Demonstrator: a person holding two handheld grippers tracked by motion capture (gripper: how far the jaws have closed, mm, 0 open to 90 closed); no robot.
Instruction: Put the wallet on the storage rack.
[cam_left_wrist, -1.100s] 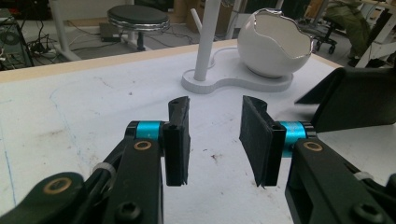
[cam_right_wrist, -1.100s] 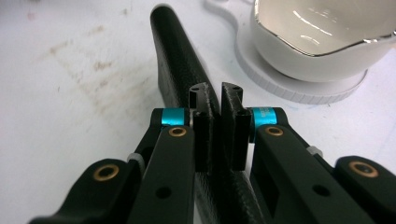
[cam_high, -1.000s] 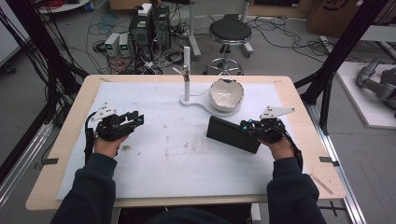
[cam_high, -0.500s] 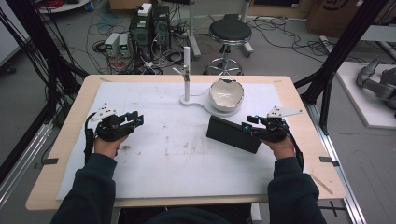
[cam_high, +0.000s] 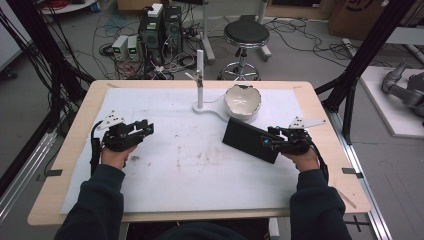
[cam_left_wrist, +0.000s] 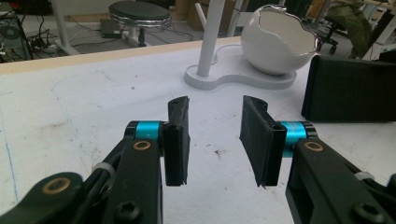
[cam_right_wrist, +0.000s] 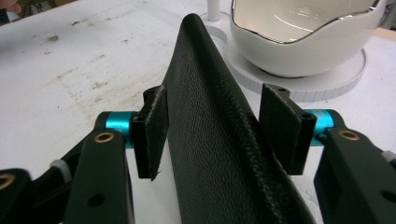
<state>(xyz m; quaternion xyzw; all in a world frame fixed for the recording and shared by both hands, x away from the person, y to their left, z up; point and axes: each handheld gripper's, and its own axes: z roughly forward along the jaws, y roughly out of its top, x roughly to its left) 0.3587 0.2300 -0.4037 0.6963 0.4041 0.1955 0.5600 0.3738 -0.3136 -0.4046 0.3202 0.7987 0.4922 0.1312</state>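
A black leather-look case (cam_high: 247, 140) lies on the white mat, right of centre. Its right end sits between the jaws of my right gripper (cam_high: 270, 138). Those jaws have just been opening. In the right gripper view the case (cam_right_wrist: 210, 107) rises between the pads, with a gap at the right pad (cam_right_wrist: 280, 126), so it is not clamped. My left gripper (cam_high: 147, 127) rests over the mat's left part, open. Its own view shows the left gripper (cam_left_wrist: 215, 140) with nothing between the pads and bare mat beyond.
Just behind the case a white egg-shaped bowl (cam_high: 242, 101) sits on a white base with an upright post (cam_high: 200, 80). The bowl (cam_right_wrist: 303, 46) looms close ahead of the right jaws. The wooden table rim (cam_high: 320, 107) frames the mat.
The right gripper's jaws have spread apart around the case's end, and the right hand has sunk slightly. The left hand has kept still.
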